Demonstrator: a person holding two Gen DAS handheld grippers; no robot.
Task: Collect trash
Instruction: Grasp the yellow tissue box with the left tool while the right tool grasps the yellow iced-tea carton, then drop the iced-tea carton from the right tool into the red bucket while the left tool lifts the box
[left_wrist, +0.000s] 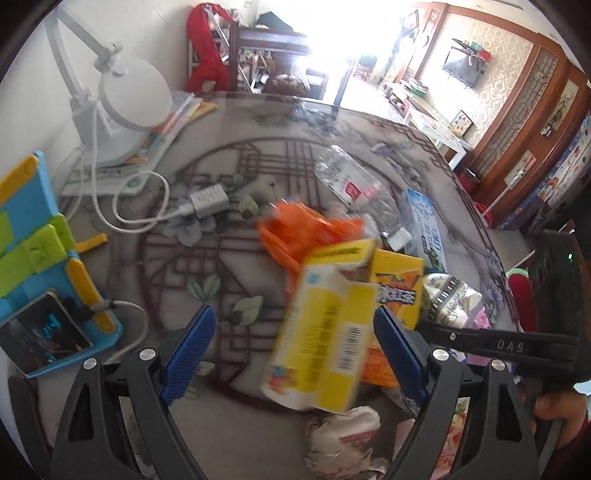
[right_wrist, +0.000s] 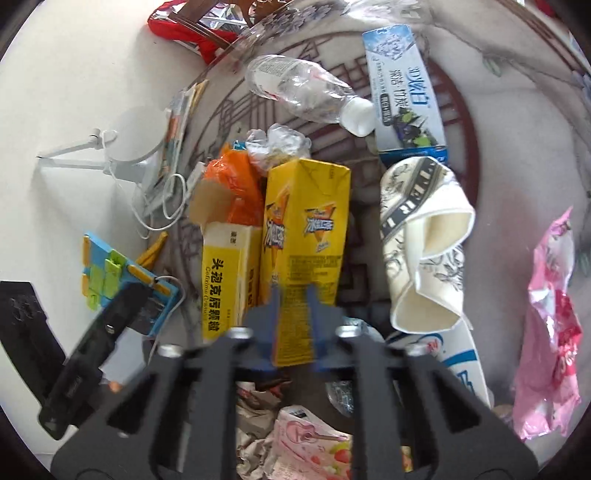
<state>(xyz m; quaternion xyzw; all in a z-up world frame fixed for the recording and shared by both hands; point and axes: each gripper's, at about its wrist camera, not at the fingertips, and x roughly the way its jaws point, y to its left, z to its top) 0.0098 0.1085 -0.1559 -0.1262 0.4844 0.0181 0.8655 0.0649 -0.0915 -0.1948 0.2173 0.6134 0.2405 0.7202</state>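
A heap of trash crowds the patterned table, and I take the yellow drink carton as my marker. Left of it lies a yellow medicine box, one end flap open, contents hidden; an orange bag sits behind that. Beyond the carton a clear plastic bottle lies on its side, capped, seemingly empty. Right of the carton a folded patterned paper sheet rests beside a blue toothpaste box; a pink wrapper lies farther right. My left gripper hangs over the medicine box with blue pads spread wide, gripping nothing. My right gripper points down at the heap, pads clamped narrowly on the carton's near end.
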